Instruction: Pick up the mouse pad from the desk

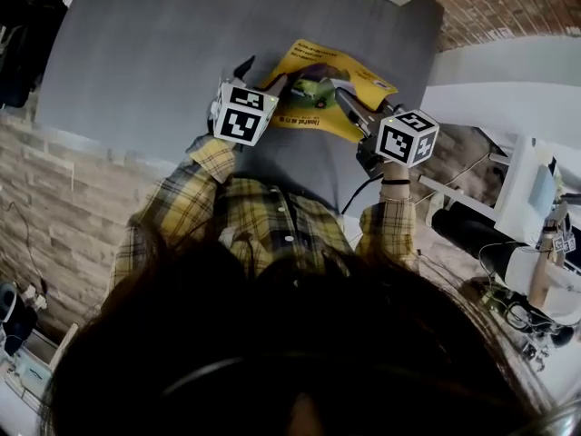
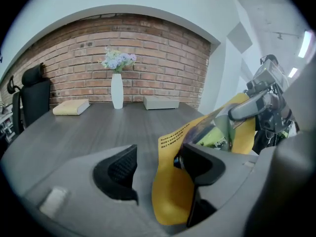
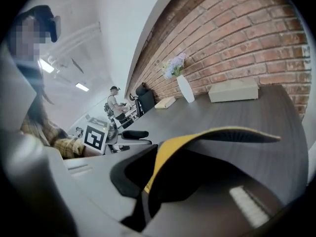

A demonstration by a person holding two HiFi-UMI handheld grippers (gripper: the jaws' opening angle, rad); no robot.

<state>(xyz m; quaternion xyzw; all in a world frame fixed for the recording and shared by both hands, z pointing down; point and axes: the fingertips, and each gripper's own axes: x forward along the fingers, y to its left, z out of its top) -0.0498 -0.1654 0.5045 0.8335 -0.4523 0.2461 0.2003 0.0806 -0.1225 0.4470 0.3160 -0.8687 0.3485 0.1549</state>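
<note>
The yellow mouse pad (image 1: 327, 94), printed with a green picture and black underneath, hangs lifted above the grey desk (image 1: 163, 53) between both grippers. My right gripper (image 1: 343, 96) is shut on its right edge; in the right gripper view the pad (image 3: 197, 139) curves out from the closed jaws (image 3: 148, 181). My left gripper (image 1: 263, 73) is open at the pad's left edge. In the left gripper view the pad (image 2: 173, 186) passes between the jaws and lies against the right-hand one, while the left-hand jaw stands apart from it. The right gripper (image 2: 261, 100) shows beyond the pad.
At the desk's far side, by the brick wall, stand a white vase with flowers (image 2: 117, 88), a pale book (image 2: 71, 107) and a flat grey box (image 2: 161, 102). A black office chair (image 2: 34, 100) is at the left. White benches with equipment (image 1: 536, 198) lie to the right.
</note>
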